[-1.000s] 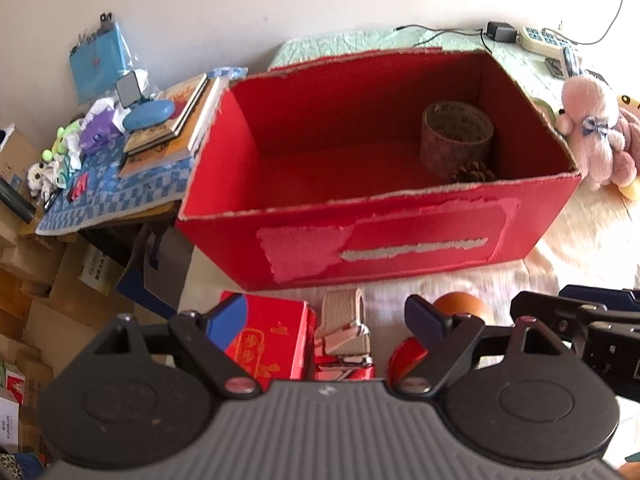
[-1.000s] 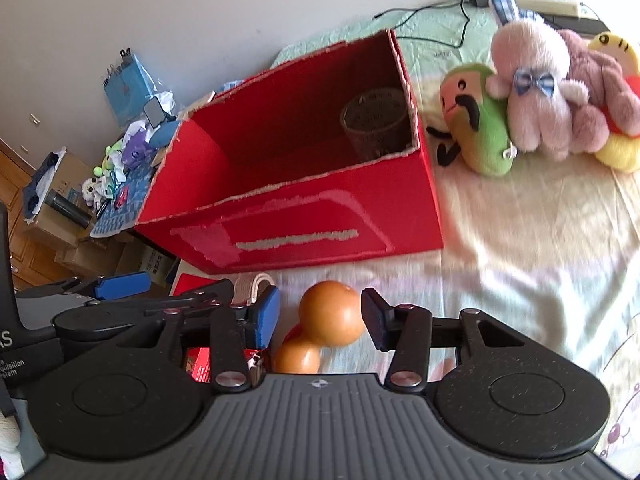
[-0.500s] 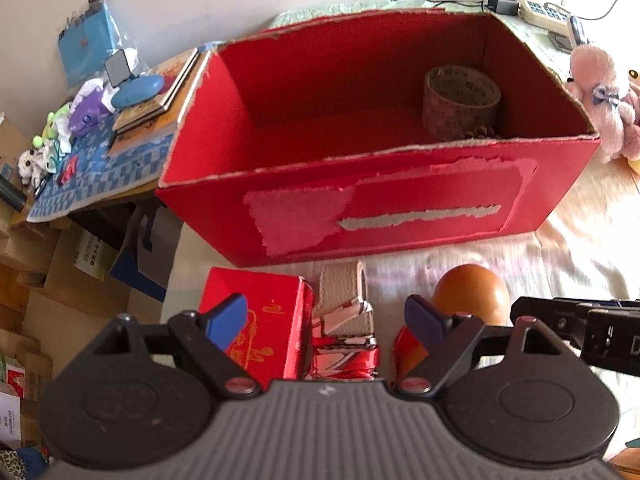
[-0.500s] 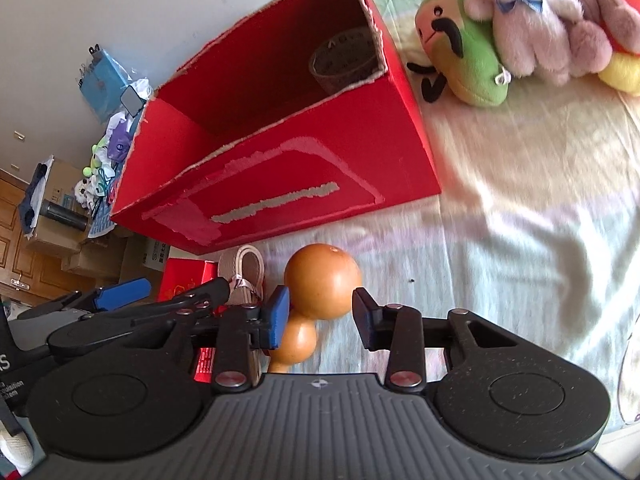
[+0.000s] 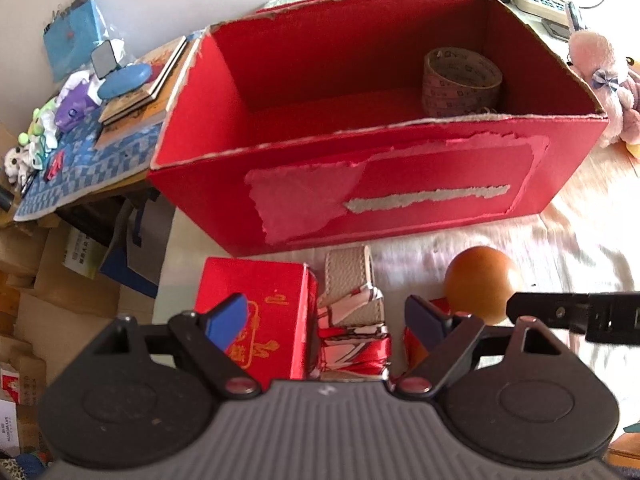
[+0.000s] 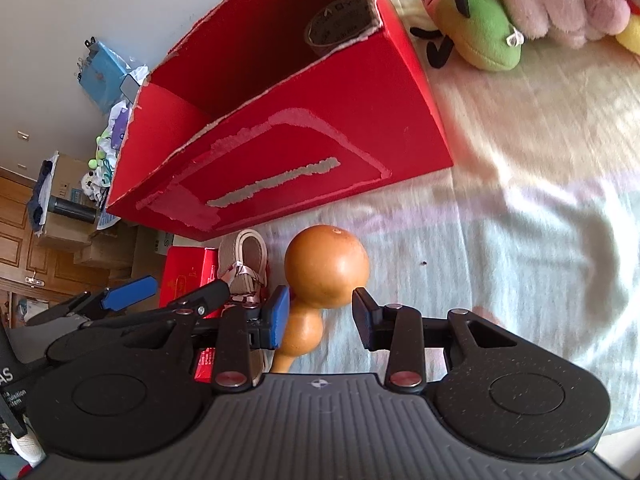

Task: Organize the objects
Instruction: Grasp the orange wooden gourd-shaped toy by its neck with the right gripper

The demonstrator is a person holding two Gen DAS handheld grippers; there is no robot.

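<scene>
A brown gourd point(image 6: 326, 270) lies on the bedsheet in front of a big open red box point(image 6: 304, 152). My right gripper point(image 6: 318, 316) is open, its fingers on either side of the gourd's lower bulb, not clamped. The gourd also shows in the left wrist view point(image 5: 482, 282). My left gripper point(image 5: 326, 322) is open and empty above a small red carton point(image 5: 260, 312) and a beige strap with a red patterned ribbon point(image 5: 352, 312). The red box point(image 5: 400, 188) holds a roll of tape point(image 5: 460, 80).
Plush toys point(image 6: 520, 12) lie right of the box on the bed. A cluttered side table with books point(image 5: 140, 84) stands left of it, with cardboard boxes point(image 5: 40, 260) on the floor below. The pale bedsheet point(image 6: 520, 220) spreads to the right.
Both grippers have moved down and forward toward the objects. The right fingers have come to sit around the gourd and narrowed slightly. The left gripper stays open.
</scene>
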